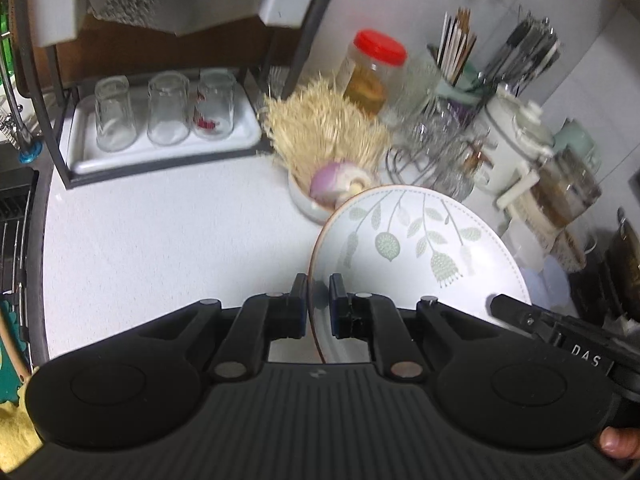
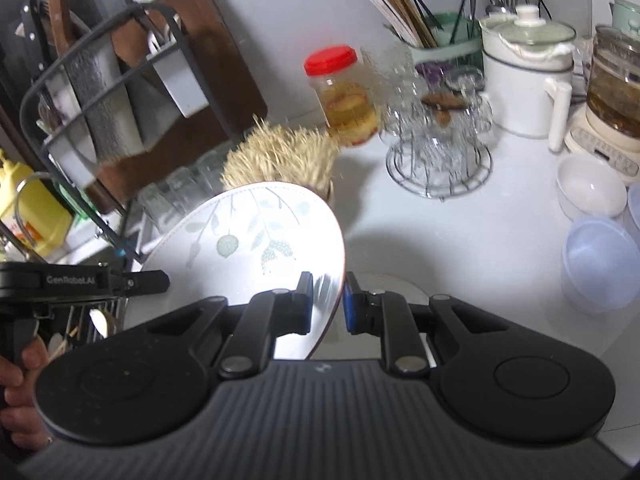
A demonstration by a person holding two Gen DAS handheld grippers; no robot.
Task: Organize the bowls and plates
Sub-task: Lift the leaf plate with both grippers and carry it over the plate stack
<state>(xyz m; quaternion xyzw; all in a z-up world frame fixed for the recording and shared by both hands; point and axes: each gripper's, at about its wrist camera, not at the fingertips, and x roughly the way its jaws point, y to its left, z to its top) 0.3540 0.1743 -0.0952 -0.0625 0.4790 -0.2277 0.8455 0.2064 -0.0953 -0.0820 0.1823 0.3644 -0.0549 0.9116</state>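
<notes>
A white plate with a green leaf pattern [image 1: 416, 248] is held tilted above the white counter by both grippers. My left gripper [image 1: 318, 306] is shut on the plate's left rim. My right gripper [image 2: 327, 300] is closed around the opposite rim of the same plate [image 2: 248, 240], with a small gap on its right pad. The right gripper's body shows at the right edge of the left wrist view [image 1: 560, 332]. A white bowl [image 2: 590, 190] and a translucent bluish bowl [image 2: 600, 264] sit on the counter to the right.
A black rack with a tray of upturned glasses [image 1: 160, 120] stands at the back left. A straw brush in a cup [image 1: 324, 132], a red-lidded jar [image 1: 374, 72], a wire glass stand [image 2: 438, 152], a utensil holder [image 2: 436, 36] and a white kettle [image 2: 524, 76] crowd the back.
</notes>
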